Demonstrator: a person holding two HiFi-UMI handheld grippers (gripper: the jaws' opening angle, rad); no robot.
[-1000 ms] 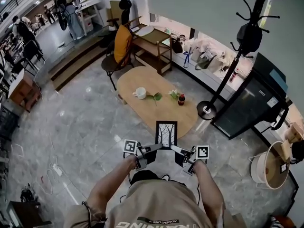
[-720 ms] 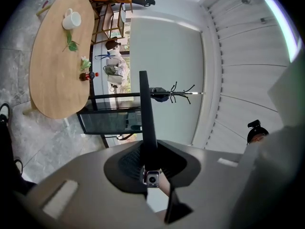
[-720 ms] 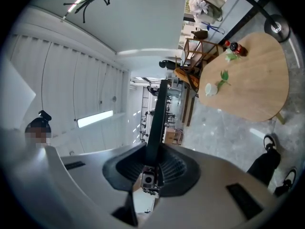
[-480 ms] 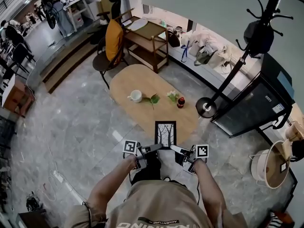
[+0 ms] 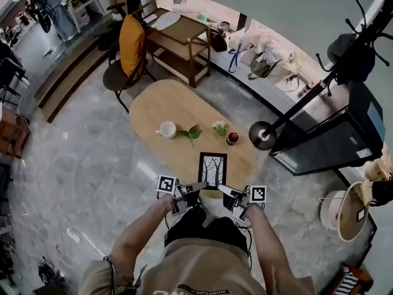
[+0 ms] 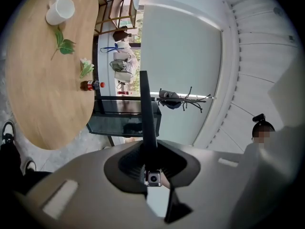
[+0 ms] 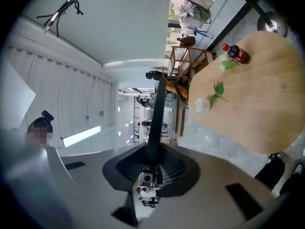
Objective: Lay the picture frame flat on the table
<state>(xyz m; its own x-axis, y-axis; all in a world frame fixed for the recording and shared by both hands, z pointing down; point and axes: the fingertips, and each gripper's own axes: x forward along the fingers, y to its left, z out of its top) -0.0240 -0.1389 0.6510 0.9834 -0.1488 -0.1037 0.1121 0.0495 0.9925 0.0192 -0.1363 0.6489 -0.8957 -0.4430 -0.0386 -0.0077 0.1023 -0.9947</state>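
The picture frame (image 5: 213,169), black-rimmed with a drawing of bare trees, stands nearly upright over the near end of the oval wooden table (image 5: 159,103). My left gripper (image 5: 195,190) is shut on its lower left edge and my right gripper (image 5: 225,191) on its lower right edge. In the left gripper view the picture frame (image 6: 145,113) shows edge-on as a thin dark bar rising out of the left gripper (image 6: 148,162). The right gripper view has the picture frame (image 7: 156,116) edge-on too, pinched in the right gripper (image 7: 151,165). Whether its bottom edge touches the table is hidden.
On the table beyond the frame lie a white mug (image 5: 166,129), a green leaf (image 5: 190,132), a small flower (image 5: 220,126) and a dark bottle (image 5: 232,139). A coat stand base (image 5: 261,135) and black cabinet (image 5: 319,143) stand to the right; a chair (image 5: 126,48) is at the far end.
The head view has drifted, so the room slides down and left in the picture. Both grippers keep the same hold on the frame, which stays upright at the table's near end.
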